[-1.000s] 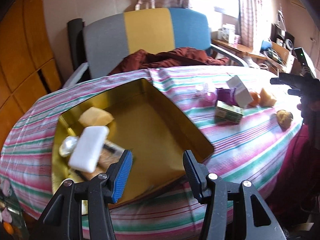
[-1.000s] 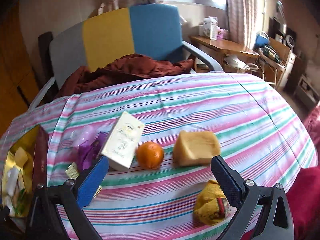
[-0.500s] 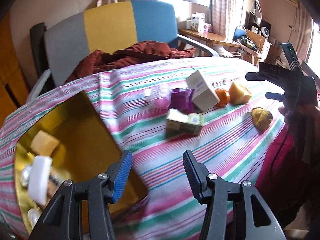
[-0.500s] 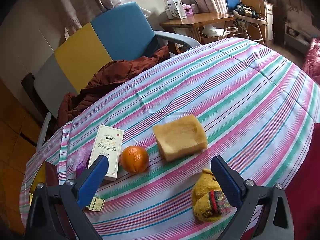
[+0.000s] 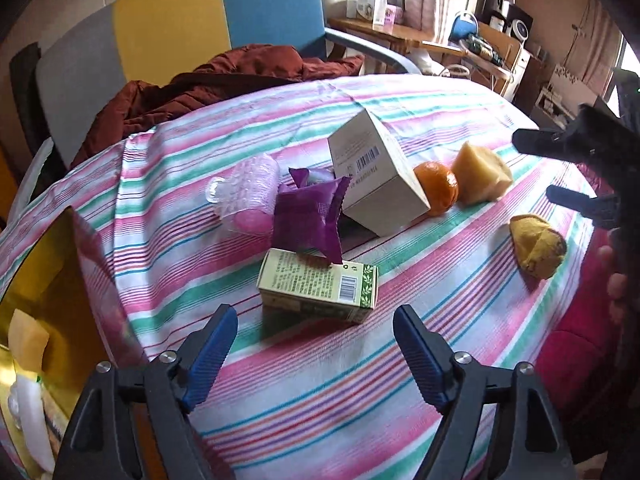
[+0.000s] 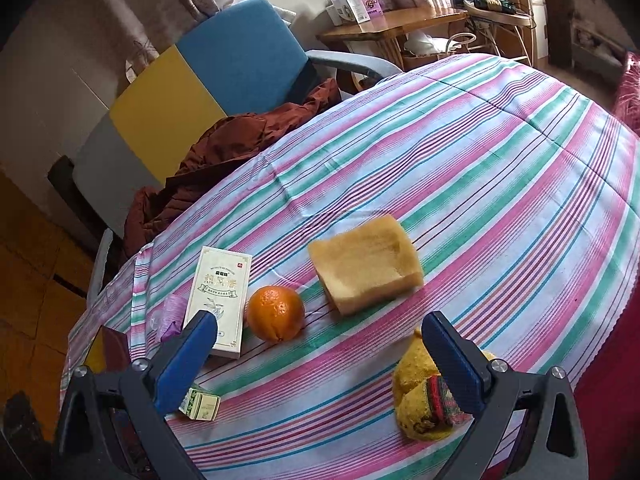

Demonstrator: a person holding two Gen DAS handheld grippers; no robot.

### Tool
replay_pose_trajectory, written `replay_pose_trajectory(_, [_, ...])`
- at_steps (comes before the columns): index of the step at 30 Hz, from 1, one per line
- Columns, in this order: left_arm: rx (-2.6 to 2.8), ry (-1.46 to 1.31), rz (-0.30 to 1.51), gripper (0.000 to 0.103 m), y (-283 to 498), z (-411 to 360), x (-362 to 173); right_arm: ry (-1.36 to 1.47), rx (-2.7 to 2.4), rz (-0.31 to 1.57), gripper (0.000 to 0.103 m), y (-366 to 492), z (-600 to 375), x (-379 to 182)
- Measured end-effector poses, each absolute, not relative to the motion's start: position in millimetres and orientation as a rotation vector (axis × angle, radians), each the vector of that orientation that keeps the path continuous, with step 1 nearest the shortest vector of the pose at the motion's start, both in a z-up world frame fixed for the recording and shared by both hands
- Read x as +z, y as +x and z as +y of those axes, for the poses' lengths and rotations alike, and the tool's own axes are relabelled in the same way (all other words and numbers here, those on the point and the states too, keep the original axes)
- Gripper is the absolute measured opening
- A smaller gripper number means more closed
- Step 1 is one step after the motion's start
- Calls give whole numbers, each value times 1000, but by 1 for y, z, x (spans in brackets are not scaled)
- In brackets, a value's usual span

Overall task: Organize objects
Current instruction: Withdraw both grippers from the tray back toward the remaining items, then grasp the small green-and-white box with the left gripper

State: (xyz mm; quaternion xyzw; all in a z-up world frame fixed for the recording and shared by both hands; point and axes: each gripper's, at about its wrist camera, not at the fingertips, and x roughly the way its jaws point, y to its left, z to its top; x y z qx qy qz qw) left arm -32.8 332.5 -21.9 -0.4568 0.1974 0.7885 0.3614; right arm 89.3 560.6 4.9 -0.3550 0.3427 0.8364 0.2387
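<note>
My left tongs [image 5: 316,344] are wide open and hold nothing. The small green box [image 5: 318,285] lies flat on the striped tablecloth [image 5: 328,400], just above the gap between my two blue pads, in the lower middle of the frame. I think that box is the one to pick up now.

To do it well, I should go straight in and low, so one pad lands on each long side of the box. The purple packet [image 5: 310,220] leans on the top edge of the box (it may slide when I lift), so I should pull the box toward me a little first. Then it goes in the gold tin [image 5: 44,280] at the left edge of the frame.

My right tongs [image 6: 320,360] are wide open too, with nothing in them. They hang over the orange [image 6: 275,313] and the tan sponge [image 6: 366,268], with the yellow cloth toy [image 6: 416,404] at the lower right, partly behind one pad. The white box [image 6: 220,300] sits left of the orange, touching or almost touching it.
</note>
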Motion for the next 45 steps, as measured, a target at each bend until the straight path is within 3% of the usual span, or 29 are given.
replay_pose_trajectory(12, [1989, -1184, 657, 87, -58, 361, -53, -983, 2297, 988, 103, 88, 564, 2])
replay_pose_trajectory(13, [1977, -1194, 644, 86, -60, 361, -56, -986, 2297, 987, 103, 88, 564, 2])
replay_pose_trajectory(14, [1966, -1202, 624, 75, -61, 360, -58, -988, 2297, 985, 103, 87, 564, 2])
replay_pose_trajectory(15, [1954, -1210, 598, 73, -60, 358, -59, -990, 2297, 983, 103, 87, 564, 1])
replay_pose_trajectory(19, [1946, -1151, 525, 73, -41, 345, -51, -1008, 2293, 968, 103, 85, 563, 0])
replay_pose_trajectory(29, [1938, -997, 563, 73, 38, 311, -57, -1075, 2297, 903, 103, 76, 555, -3])
replay_pose_trajectory(36, [1968, -945, 485, 72, 31, 303, -61, -1092, 2343, 845, 103, 71, 545, -1])
replay_pose_trajectory(41, [1953, -967, 454, 72, 29, 288, -56, -1161, 2519, 708, 98, 54, 512, 8])
replay_pose_trajectory(45, [1910, -959, 465, 72, 36, 273, -55, -1300, 2638, 493, 86, 34, 472, 8])
